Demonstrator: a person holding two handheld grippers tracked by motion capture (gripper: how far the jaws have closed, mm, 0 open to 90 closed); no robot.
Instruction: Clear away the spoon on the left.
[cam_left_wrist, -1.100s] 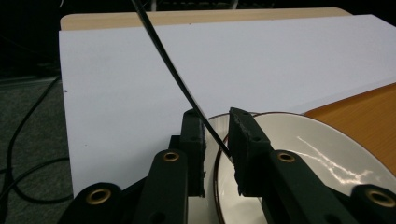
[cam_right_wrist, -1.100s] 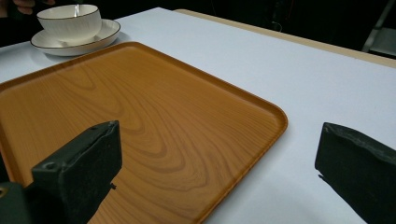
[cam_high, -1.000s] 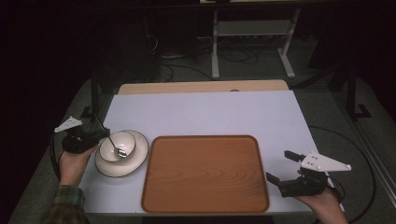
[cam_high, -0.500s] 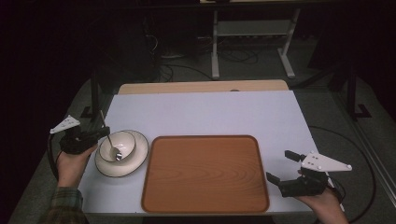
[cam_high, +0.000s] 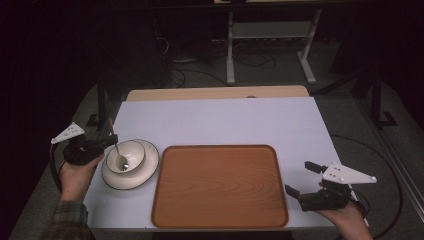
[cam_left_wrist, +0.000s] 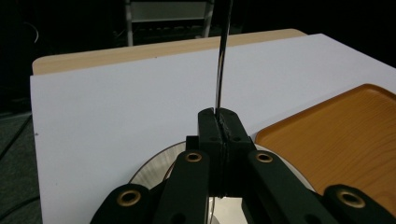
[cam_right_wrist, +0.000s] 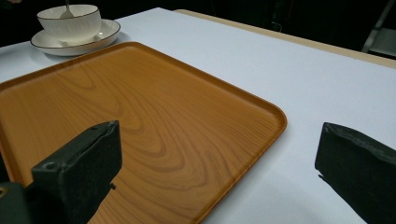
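A white bowl (cam_high: 131, 153) stands on a white saucer (cam_high: 145, 174) at the table's left. A metal spoon (cam_high: 121, 159) rests in the bowl, handle leaning up to the left. My left gripper (cam_high: 112, 140) has just been closing and is shut on that handle. In the left gripper view the thin handle (cam_left_wrist: 221, 70) rises from between the pressed-together pads of the left gripper (cam_left_wrist: 219, 119). My right gripper (cam_high: 300, 178) hovers open off the right front corner of the wooden tray (cam_high: 220, 185), with nothing between its jaws (cam_right_wrist: 219, 154).
The tray (cam_right_wrist: 140, 116) is bare and fills the middle front of the white table top (cam_high: 225, 120). The bowl (cam_right_wrist: 70, 22) and saucer (cam_right_wrist: 106, 31) sit beyond the tray's far corner in the right gripper view. A metal stand (cam_high: 270, 45) is on the floor behind the table.
The left gripper has shifted slightly at the bowl's left side, staying at the spoon handle. The right gripper has stayed where it was.
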